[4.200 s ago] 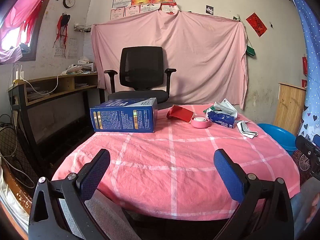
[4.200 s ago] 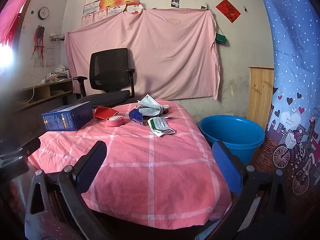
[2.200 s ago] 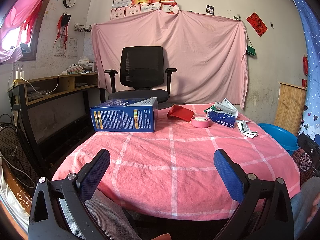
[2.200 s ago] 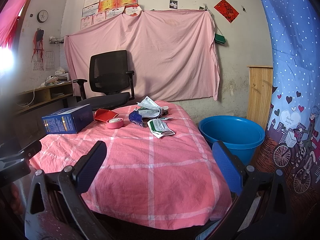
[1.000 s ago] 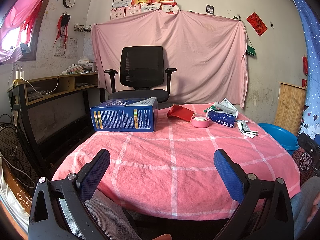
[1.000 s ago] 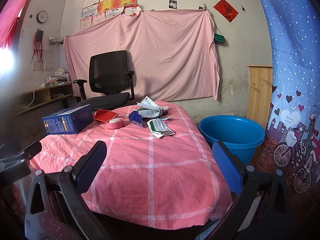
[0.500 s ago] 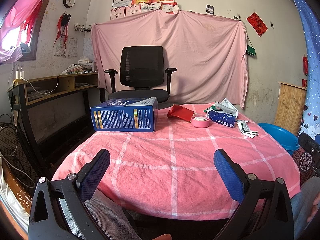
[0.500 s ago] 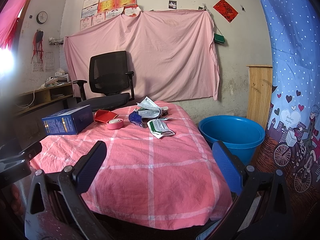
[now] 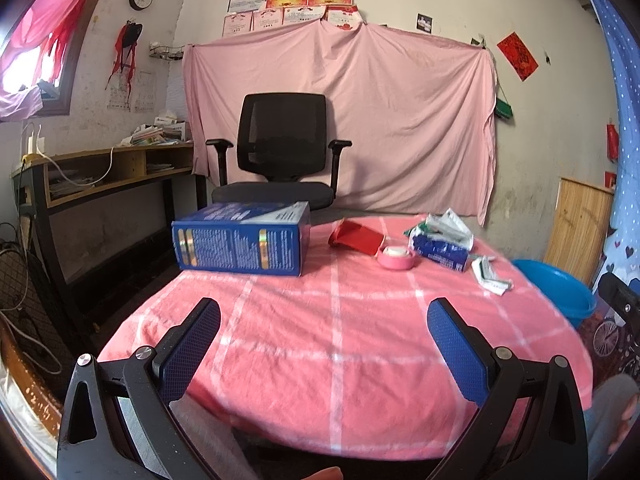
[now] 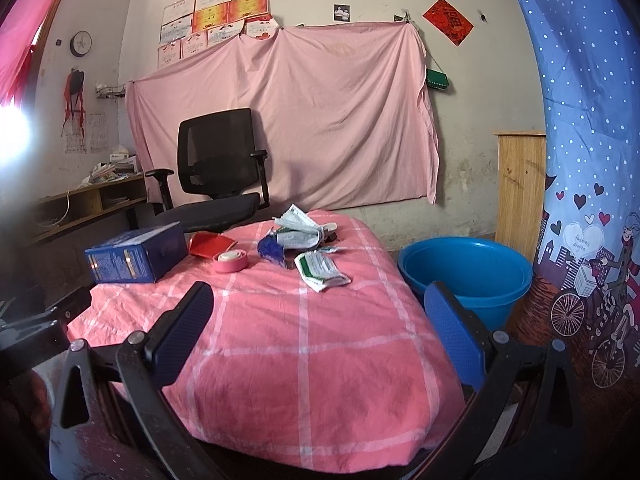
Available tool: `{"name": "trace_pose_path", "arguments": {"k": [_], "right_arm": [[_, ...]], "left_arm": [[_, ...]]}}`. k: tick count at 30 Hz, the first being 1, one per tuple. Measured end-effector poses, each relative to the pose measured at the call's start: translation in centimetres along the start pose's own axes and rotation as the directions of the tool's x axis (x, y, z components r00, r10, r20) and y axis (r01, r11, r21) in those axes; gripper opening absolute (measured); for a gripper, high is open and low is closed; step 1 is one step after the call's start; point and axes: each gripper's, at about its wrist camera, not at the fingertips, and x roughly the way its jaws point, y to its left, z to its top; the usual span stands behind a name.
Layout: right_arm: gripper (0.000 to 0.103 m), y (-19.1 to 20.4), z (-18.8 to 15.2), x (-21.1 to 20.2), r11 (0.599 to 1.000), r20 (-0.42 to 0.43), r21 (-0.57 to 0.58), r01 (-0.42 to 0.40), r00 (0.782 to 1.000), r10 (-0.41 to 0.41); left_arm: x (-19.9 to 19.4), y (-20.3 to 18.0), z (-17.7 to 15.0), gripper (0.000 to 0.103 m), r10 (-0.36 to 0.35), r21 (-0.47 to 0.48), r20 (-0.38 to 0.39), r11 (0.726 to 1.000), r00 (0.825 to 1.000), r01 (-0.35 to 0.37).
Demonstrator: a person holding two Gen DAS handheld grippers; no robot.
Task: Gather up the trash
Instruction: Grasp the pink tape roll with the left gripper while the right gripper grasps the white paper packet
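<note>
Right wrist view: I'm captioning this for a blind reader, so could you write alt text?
The open right gripper hovers over a pink checked tablecloth. Farther back lie a blue box, a pink tape roll and crumpled wrappers; a blue basin stands right.

Daylight floods my left feed from the red-curtained window at upper left, blown out white. On my right feed the same source flares into a hazy white patch at the left edge, washing out detail there. Both fisheye views bend strongly at the rims, corners vignetted black. The pink checked tablecloth looks sharp and evenly lit.
</note>
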Motion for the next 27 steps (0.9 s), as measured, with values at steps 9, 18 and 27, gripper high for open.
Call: {"name": "trace_pose_path", "arguments": {"k": [9,18,27], "right_arm": [[0.103,-0.9,4.2,1.6,1.000,0.099,-0.022,-0.011,0.995,0.014],[0.103,-1.3,6.0,5.1,0.999,0.134,-0.048,-0.013,0.991,0.020],[0.103,-2.0,6.1,8.5,0.997,0.139,-0.076,-0.002,0.990,0.013]], "left_arm": [[2.2,-1.5,3.8,0.101,-0.022,0.015,0.092,1.000,0.996,0.020],[5.9,-2.8,5.9,0.101,0.007,0.017,0.166,1.000,0.986,-0.010],[9.6,-3.6,6.5,0.101,0.018,0.023,0.199,0.999,0.980,-0.024]]}}
